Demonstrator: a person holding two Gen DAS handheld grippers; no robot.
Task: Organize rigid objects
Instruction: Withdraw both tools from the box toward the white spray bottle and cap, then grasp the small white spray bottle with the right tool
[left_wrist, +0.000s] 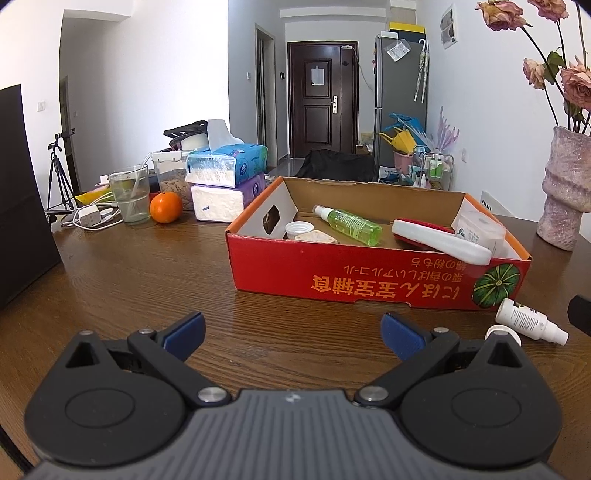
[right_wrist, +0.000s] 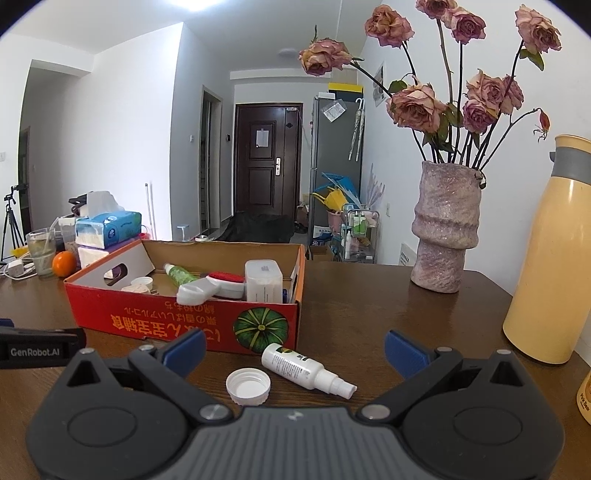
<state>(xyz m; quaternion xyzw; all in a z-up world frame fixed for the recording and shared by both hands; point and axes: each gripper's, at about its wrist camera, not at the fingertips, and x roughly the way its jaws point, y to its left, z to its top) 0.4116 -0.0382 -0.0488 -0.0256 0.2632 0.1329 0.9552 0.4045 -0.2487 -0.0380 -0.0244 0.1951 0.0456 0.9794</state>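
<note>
While both tongs (left_wrist: 291, 334) (right_wrist: 294, 350) gape empty, left body (right_wrist: 37, 350) reads "GenRobot.AI", red box (right_wrist: 166, 317) bears orange script

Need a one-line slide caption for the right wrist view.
Open right claw hovers over white spray bottle and white plastic cap beside red cardboard box.

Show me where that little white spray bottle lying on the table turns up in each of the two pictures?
Left wrist view: the white spray bottle lies at the far right, on the table just past the red box's pumpkin corner.
Right wrist view: the bottle lies low in the middle, between the open tongs, beside a white cap.
Shared landmark: the pumpkin picture on the red box.
</note>
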